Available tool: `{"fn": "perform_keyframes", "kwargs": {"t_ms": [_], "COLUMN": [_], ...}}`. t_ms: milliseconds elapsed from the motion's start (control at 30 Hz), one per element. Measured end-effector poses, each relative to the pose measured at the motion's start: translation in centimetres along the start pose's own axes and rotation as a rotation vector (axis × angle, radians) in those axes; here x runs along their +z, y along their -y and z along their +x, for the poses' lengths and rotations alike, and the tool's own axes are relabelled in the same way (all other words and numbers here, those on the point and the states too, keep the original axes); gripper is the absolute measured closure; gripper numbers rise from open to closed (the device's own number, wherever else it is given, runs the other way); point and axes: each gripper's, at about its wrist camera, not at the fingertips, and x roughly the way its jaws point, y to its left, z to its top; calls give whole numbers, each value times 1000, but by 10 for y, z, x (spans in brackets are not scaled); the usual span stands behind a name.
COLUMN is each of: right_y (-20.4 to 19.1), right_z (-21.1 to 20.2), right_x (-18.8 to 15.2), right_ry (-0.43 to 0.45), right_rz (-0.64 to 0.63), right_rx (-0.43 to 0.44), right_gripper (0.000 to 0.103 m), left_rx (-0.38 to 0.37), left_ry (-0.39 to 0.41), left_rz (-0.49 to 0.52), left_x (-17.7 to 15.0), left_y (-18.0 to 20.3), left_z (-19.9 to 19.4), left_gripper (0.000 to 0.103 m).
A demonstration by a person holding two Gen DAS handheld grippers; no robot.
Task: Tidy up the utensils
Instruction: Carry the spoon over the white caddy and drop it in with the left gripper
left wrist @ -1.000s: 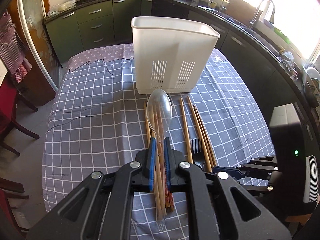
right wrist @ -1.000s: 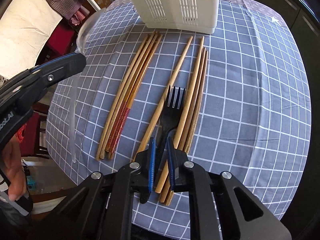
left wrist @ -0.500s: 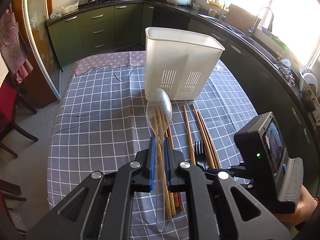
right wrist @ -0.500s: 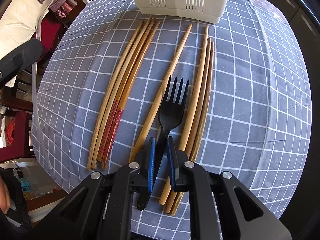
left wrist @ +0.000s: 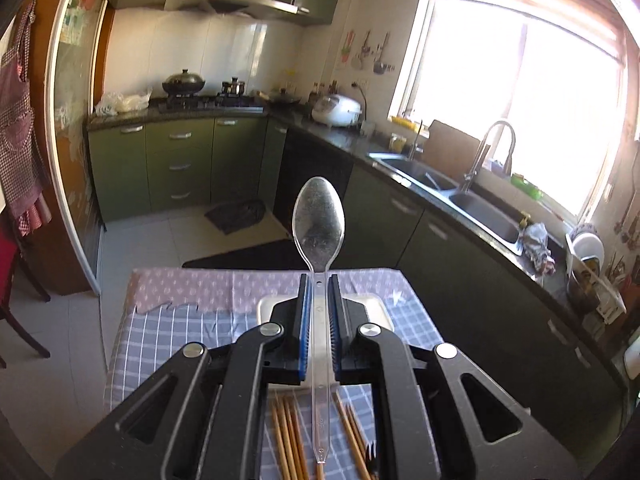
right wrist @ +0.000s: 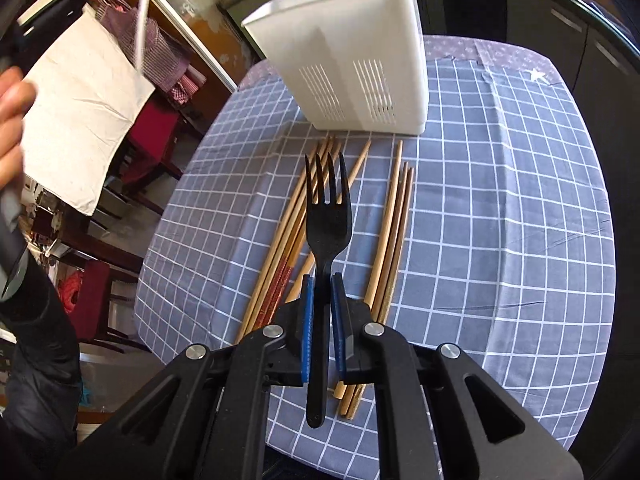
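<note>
Clamping a clear plastic spoon (left wrist: 319,224) in our left tongs (left wrist: 319,292), we grip a matte black fork (right wrist: 327,220) in our right tongs (right wrist: 322,292), above wooden chopsticks (right wrist: 394,216) on the checked table (right wrist: 500,200) before a slotted white caddy (right wrist: 344,52).

Both claws (left wrist: 319,292) (right wrist: 321,292) clamped, raised.

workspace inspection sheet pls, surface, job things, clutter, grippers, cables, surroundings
surface: table under grey checked cloth
job's things: white holder upright; chopsticks loose on the cloth before it; clear spoon and black fork both held
clutter: nothing seen
grippers: left gripper shut on spoon; right gripper shut on fork
cables: nothing seen
surroundings: kitchen, green cabinets, sink, window, red chairs
</note>
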Motion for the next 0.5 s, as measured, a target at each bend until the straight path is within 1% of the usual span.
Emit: {"fn": "perform_keyframes", "kwargs": {"t_ms": [133, 233, 300, 400, 500], "right_y": [5, 7, 9, 10, 10], "right_z": [-18, -25, -31, -41, -56], "right_x": [-3, -7, -8, -4, 1], "right_ry": [44, 64, 83, 125, 175], "right_rz": [2, -2, 0, -7, -8], "right_rx": [22, 29, 30, 16, 16], "right_gripper": [93, 93, 93, 93, 93], "left_rx": [26, 64, 94, 113, 115], "left_ry": [98, 168, 196, 197, 146], "left_rz": [4, 21, 27, 41, 50], "left_x": [18, 20, 20, 15, 2], "left_y": [4, 4, 2, 2, 1], "left_z": [29, 51, 65, 83, 98], "left_gripper": [95, 95, 95, 95, 95]}}
